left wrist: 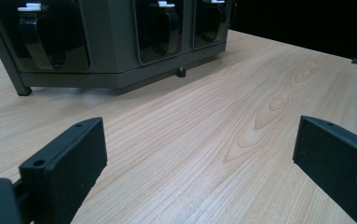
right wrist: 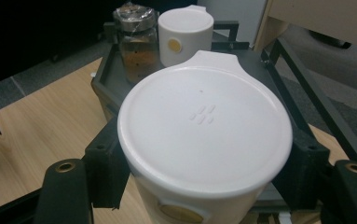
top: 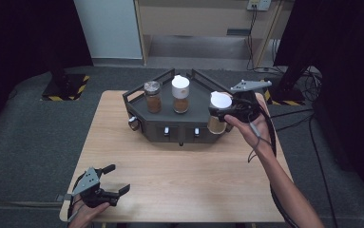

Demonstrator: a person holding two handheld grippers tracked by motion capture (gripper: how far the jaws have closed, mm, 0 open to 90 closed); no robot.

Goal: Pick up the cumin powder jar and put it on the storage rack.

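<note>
My right gripper [top: 221,113] is shut on a white-lidded spice jar [top: 219,112] and holds it in the air at the right front corner of the dark rack [top: 198,92]. From the right gripper view the jar's round white lid [right wrist: 205,135] sits between both black jaws, pads pressed on its sides. Two more jars stand on the rack: a metal-lidded glass jar [top: 152,96] of brown spice and a white-lidded jar [top: 180,94]. Low at the table's near left corner, my left gripper [top: 117,178] rests open, with bare wood between its jaws [left wrist: 199,154].
The rack [left wrist: 106,42] has a front face with small drawers and white tabs, and raised rails along its back. Light wood table [top: 179,180] stretches between the rack and the left gripper. Cables trail off the right edge to the floor.
</note>
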